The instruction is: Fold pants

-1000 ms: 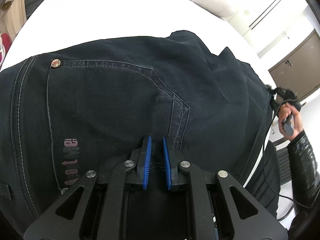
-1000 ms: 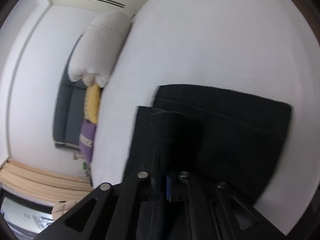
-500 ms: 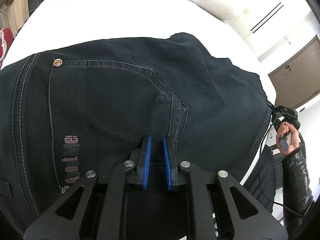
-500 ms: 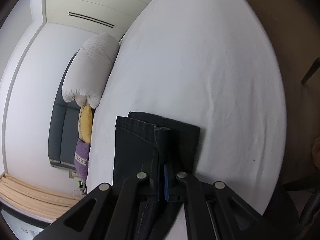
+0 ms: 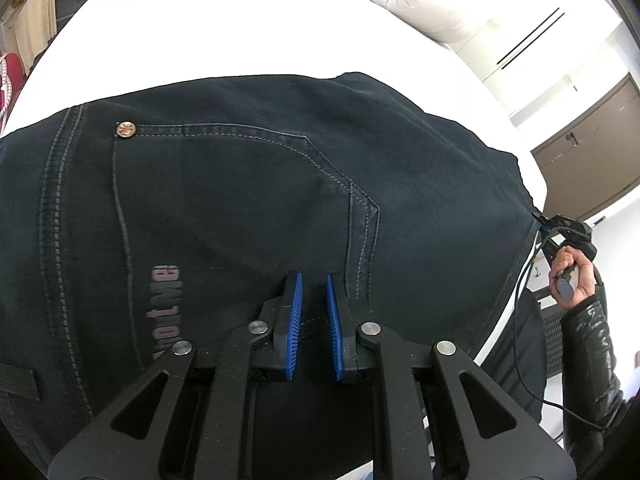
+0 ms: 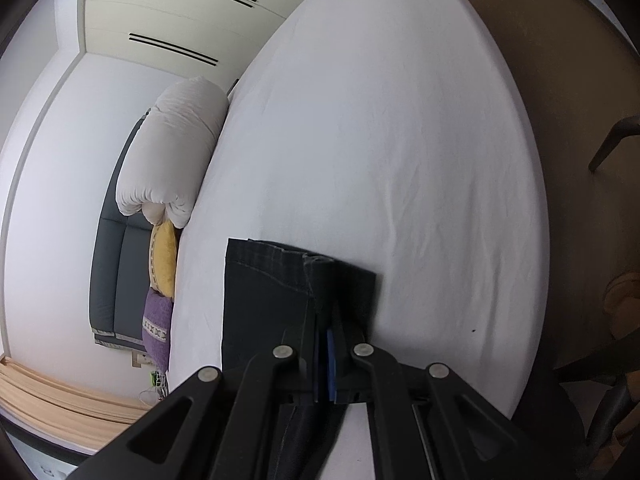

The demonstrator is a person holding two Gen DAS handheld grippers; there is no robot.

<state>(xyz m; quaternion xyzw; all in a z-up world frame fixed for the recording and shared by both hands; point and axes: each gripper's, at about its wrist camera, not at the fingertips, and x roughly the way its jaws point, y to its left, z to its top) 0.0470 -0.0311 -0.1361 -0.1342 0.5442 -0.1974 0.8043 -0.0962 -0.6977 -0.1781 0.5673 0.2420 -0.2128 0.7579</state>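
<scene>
Dark denim pants (image 5: 240,200) lie spread over a white bed (image 5: 220,40), back pocket and rivet facing up. My left gripper (image 5: 312,284) sits at the near waist edge, its blue pads a narrow gap apart with a fold of denim pinched between them. At the far right edge of the pants, a hand (image 5: 572,276) holds my right gripper (image 5: 554,226). In the right wrist view, that right gripper (image 6: 325,322) is shut on the doubled leg ends of the pants (image 6: 264,300). Their hems stick out just past the fingertips above the sheet (image 6: 380,140).
A rolled white duvet (image 6: 176,152), a yellow cushion (image 6: 164,256) and a purple cushion (image 6: 156,324) lie along the grey headboard (image 6: 116,280). A brown cabinet (image 5: 588,152) stands beyond the bed. A chair leg (image 6: 612,140) shows past the bed's right edge.
The right gripper has drawn the leg ends sideways, away from the left one, and the denim now lies flatter and more stretched. Less fabric shows ahead of the right jaws. The left gripper kept still.
</scene>
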